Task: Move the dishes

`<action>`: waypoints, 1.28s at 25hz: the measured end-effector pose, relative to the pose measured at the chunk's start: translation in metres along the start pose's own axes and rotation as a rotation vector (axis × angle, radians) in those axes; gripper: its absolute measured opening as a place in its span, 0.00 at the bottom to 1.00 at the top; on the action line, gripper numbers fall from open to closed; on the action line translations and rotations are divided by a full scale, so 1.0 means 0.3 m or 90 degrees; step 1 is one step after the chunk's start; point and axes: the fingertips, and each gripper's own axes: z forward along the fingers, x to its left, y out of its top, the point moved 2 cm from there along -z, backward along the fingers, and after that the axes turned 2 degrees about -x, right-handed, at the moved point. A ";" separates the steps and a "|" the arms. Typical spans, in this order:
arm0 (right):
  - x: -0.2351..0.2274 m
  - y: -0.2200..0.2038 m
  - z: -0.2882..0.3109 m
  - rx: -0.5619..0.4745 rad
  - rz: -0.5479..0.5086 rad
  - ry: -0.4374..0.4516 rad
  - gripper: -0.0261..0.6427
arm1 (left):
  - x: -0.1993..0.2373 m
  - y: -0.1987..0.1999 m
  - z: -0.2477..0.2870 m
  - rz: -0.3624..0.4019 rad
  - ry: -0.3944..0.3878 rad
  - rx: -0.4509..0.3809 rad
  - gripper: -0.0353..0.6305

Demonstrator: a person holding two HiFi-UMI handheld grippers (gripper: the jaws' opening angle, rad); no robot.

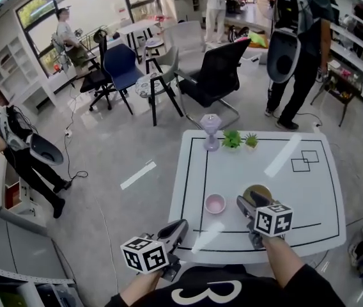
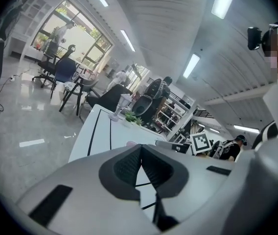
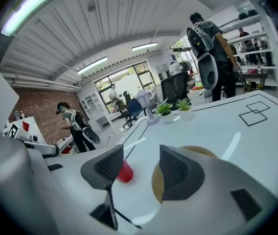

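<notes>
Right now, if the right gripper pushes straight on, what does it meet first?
Likely bare table, between bowl and plate; the right gripper aims into that gap, jaws open. Depth is unclear.

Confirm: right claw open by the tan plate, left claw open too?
No. The left claw is shut, jaws together with nothing between them, as the left gripper view shows. The right claw is open by the tan plate.

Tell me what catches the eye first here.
A white table with black outlines fills the foreground, a small pink bowl on its nearer half. The right gripper hangs open over a round tan plate beside that bowl. Two small green potted plants stand at the far edge.
</notes>
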 end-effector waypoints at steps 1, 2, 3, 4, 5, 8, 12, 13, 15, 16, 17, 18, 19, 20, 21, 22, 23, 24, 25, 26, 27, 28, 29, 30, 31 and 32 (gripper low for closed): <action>-0.023 -0.001 -0.020 -0.003 0.002 -0.011 0.37 | -0.010 -0.001 0.010 0.002 -0.005 0.003 0.06; -0.046 -0.002 -0.040 -0.007 0.004 -0.023 0.37 | -0.019 -0.001 0.020 0.005 -0.010 0.006 0.06; -0.071 -0.003 -0.061 -0.010 0.004 -0.035 0.37 | -0.029 -0.002 0.030 0.007 -0.014 0.009 0.06; -0.094 -0.004 -0.080 -0.013 0.005 -0.048 0.37 | -0.038 -0.002 0.040 0.009 -0.018 0.013 0.06; -0.117 -0.006 -0.099 -0.016 0.008 -0.059 0.37 | -0.047 -0.003 0.050 0.011 -0.022 0.016 0.06; -0.179 -0.013 -0.149 -0.023 0.018 -0.089 0.36 | -0.073 -0.009 0.073 0.017 -0.030 0.024 0.06; -0.257 -0.032 -0.187 -0.023 0.035 -0.116 0.36 | -0.100 -0.019 0.104 0.023 -0.035 0.030 0.06; -0.273 -0.038 -0.192 -0.022 0.038 -0.121 0.36 | -0.107 -0.021 0.110 0.024 -0.037 0.031 0.06; -0.296 -0.051 -0.195 -0.015 0.046 -0.128 0.35 | -0.119 -0.023 0.117 0.026 -0.037 0.032 0.06; -0.304 -0.060 -0.194 -0.011 0.051 -0.129 0.35 | -0.124 -0.022 0.119 0.027 -0.037 0.032 0.06; -0.311 -0.069 -0.192 -0.006 0.058 -0.129 0.35 | -0.130 -0.020 0.121 0.027 -0.038 0.033 0.06; -0.316 -0.076 -0.191 -0.003 0.065 -0.130 0.35 | -0.136 -0.020 0.124 0.028 -0.038 0.033 0.06; -0.322 -0.081 -0.188 -0.001 0.070 -0.129 0.35 | -0.140 -0.019 0.128 0.029 -0.038 0.034 0.06; -0.326 -0.082 -0.184 0.001 0.073 -0.129 0.35 | -0.144 -0.020 0.133 0.030 -0.038 0.034 0.06; -0.330 -0.086 -0.178 0.004 0.076 -0.128 0.34 | -0.146 -0.022 0.138 0.029 -0.037 0.034 0.06; -0.334 -0.095 -0.171 0.010 0.079 -0.127 0.34 | -0.147 -0.026 0.142 0.028 -0.036 0.035 0.06; -0.336 -0.106 -0.165 0.016 0.082 -0.126 0.34 | -0.149 -0.031 0.144 0.026 -0.035 0.037 0.06; -0.338 -0.117 -0.159 0.022 0.088 -0.123 0.34 | -0.151 -0.036 0.146 0.025 -0.033 0.038 0.06; -0.340 -0.126 -0.156 0.025 0.094 -0.122 0.33 | -0.155 -0.040 0.148 0.023 -0.033 0.039 0.06; -0.344 -0.132 -0.155 0.027 0.100 -0.120 0.33 | -0.159 -0.045 0.152 0.023 -0.033 0.041 0.06; -0.348 -0.136 -0.152 0.027 0.105 -0.120 0.32 | -0.161 -0.047 0.154 0.023 -0.033 0.042 0.06; -0.350 -0.139 -0.146 0.026 0.111 -0.118 0.32 | -0.160 -0.048 0.154 0.024 -0.031 0.042 0.06; -0.350 -0.143 -0.139 0.027 0.118 -0.116 0.31 | -0.158 -0.047 0.152 0.023 -0.028 0.041 0.06; -0.350 -0.147 -0.133 0.029 0.128 -0.114 0.30 | -0.155 -0.046 0.149 0.021 -0.025 0.040 0.06; -0.350 -0.152 -0.131 0.031 0.136 -0.113 0.29 | -0.153 -0.046 0.147 0.018 -0.024 0.039 0.06; -0.350 -0.156 -0.131 0.031 0.142 -0.114 0.28 | -0.153 -0.046 0.146 0.015 -0.024 0.037 0.06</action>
